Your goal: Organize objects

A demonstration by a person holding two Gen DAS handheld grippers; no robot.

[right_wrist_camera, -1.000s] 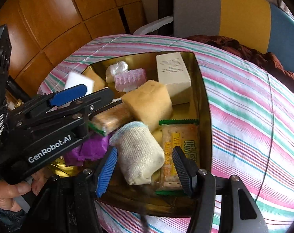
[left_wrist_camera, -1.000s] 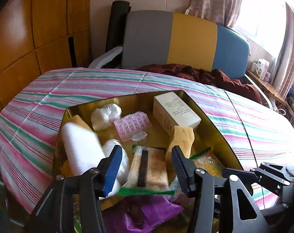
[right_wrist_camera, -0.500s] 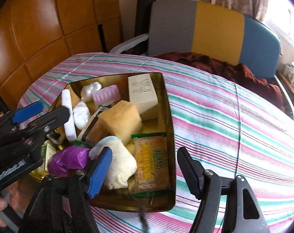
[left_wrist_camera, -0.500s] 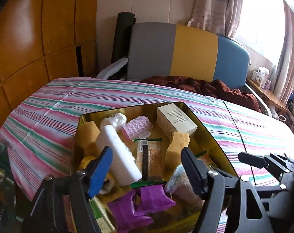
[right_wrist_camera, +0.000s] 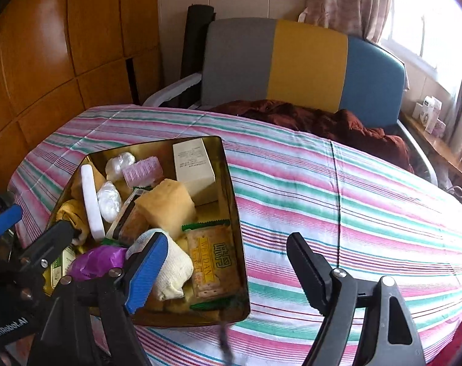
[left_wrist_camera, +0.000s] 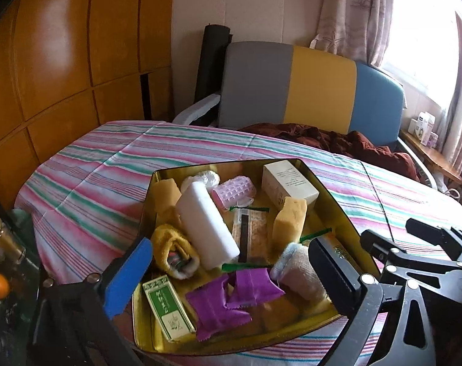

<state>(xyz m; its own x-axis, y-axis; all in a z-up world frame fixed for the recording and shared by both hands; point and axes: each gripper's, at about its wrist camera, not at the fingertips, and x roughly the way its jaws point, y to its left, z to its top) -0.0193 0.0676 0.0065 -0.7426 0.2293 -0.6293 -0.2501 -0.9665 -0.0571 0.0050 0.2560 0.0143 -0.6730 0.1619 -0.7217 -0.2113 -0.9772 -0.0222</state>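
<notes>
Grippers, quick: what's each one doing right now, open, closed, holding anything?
Left gripper: jaws open, holding nothing.
Right gripper: jaws open, holding nothing.

Glossy gold metal tray (left_wrist_camera: 337,204), striped woven cloth (left_wrist_camera: 93,177), porous yellow sponge (left_wrist_camera: 288,222), polished wood panelling (left_wrist_camera: 63,61)

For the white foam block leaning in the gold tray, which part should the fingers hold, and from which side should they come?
Grip the white foam block across its two long flat faces, near the raised end, coming down from above. It stands on its thin edge, tilted against the things in the tray, so the narrow width probably fits between the fingers. The left gripper, open, is the nearer one.
</notes>
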